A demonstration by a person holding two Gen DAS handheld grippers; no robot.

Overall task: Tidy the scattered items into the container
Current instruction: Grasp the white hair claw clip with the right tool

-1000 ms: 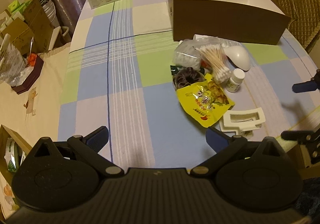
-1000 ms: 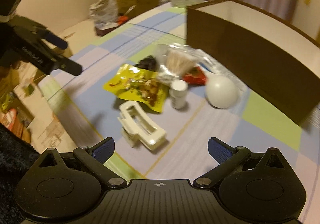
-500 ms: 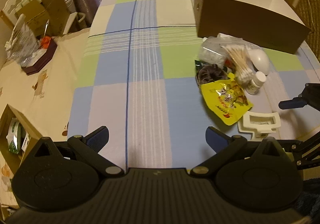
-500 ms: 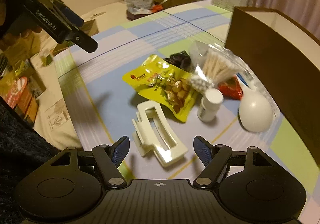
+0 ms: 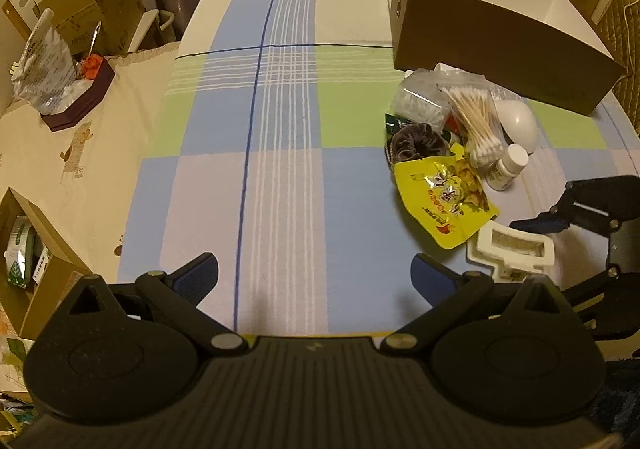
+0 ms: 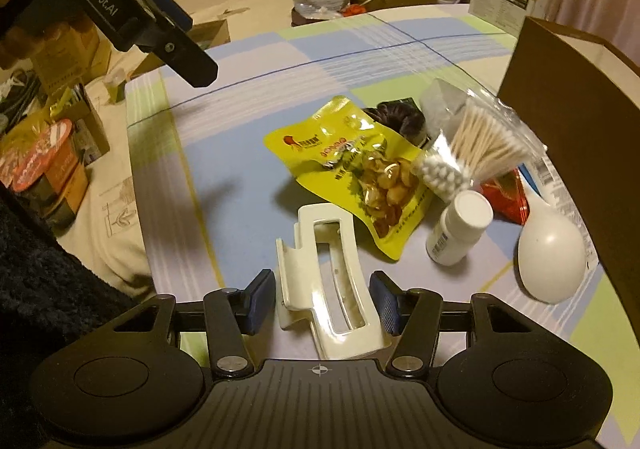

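Left tongs (image 5: 314,275) hung open over the bare desk (image 5: 280,169). Right tongs (image 6: 322,299) were closing round the white hair claw (image 6: 332,281), pads not yet pressing. Every item still lay beside the brown box (image 5: 500,41); sorting had barely begun.

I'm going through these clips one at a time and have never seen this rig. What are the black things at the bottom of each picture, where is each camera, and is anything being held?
No robot here: a person holds a two-finger gripper in each hand, with a fisheye camera on each looking along its fingers.

The left wrist view shows the left gripper, jaws open and empty above the checked tablecloth.

The right wrist view shows the right gripper, jaws closing around a white hair claw clip, not yet pressing it.

Nearby lie a yellow snack pouch, bagged cotton swabs, a small white bottle, a white spoon and a dark scrunchie. The brown box is the container.
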